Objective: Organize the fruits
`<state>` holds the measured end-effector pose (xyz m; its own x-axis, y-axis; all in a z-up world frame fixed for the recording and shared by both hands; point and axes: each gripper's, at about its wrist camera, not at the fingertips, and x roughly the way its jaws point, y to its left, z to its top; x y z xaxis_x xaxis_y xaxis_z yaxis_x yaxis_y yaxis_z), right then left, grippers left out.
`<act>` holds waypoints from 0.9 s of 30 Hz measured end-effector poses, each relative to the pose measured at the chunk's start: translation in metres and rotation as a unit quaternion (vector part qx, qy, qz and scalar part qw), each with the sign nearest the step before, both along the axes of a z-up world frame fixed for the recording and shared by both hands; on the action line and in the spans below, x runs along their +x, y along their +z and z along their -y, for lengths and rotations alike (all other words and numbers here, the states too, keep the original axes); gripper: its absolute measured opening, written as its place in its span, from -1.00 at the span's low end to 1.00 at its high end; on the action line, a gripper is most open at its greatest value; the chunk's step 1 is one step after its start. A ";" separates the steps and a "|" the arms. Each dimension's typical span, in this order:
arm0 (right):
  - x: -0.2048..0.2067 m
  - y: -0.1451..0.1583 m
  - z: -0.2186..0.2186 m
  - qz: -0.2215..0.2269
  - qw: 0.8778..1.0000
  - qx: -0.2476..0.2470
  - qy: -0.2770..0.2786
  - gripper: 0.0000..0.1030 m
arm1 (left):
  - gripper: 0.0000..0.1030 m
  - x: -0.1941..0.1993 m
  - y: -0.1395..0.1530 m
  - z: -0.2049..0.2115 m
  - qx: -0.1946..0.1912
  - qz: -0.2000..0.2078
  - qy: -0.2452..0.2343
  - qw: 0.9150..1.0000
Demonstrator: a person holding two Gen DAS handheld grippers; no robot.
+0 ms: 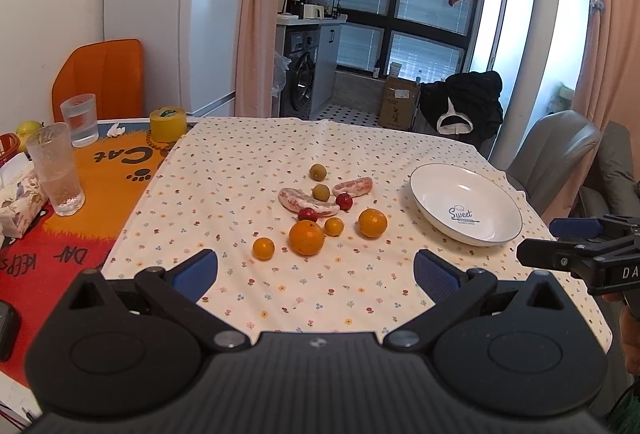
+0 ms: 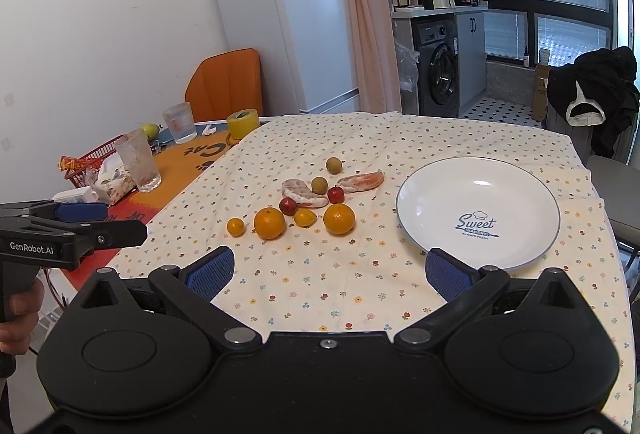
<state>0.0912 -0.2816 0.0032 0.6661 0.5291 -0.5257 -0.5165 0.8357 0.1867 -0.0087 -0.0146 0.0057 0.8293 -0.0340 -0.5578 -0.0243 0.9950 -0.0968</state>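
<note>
Two blue-padded fingers of the left gripper [image 1: 316, 274] fill the bottom of the left wrist view, spread wide apart and holding nothing, poised over a cream tablecloth [image 1: 248, 298] printed with tiny flowers. Across the bottom of the right wrist view, the right gripper [image 2: 330, 272] is likewise spread wide and empty, its right finger just in front of the near rim of a white plate [image 2: 440, 173] lettered "Sweet Bakery". That plate sits at the centre right of both views and holds no fruit. All the fruit lies in a loose cluster on the cloth at frame centre, left of the plate and apart from it: two large oranges [image 1: 306, 237], two smaller orange citrus fruits [image 1: 263, 248], two small red fruits [image 1: 343, 201], two small olive-green round fruits [image 1: 318, 171], and two peeled pinkish citrus segments [image 1: 306, 202]. At the left edge of the right wrist view, a hand [image 2: 18, 318] grips the handle of the other gripper. Toward the upper left of the table stand two clear glasses [image 1: 56, 169] and a yellow roll of tape [image 1: 168, 123] on an orange cat-print mat [image 1: 104, 169].
</note>
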 end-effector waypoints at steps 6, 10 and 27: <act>0.002 -0.001 0.001 -0.003 1.000 -0.001 -0.006 1.00 | 1.00 0.000 0.001 -0.001 0.000 0.000 -0.001 1.000; 0.002 -0.002 0.003 -0.004 1.000 -0.001 -0.008 1.00 | 1.00 0.000 0.002 -0.002 0.000 0.000 -0.001 1.000; 0.004 -0.002 0.004 -0.005 1.000 -0.004 -0.013 1.00 | 1.00 -0.001 0.003 -0.001 0.002 0.003 -0.003 1.000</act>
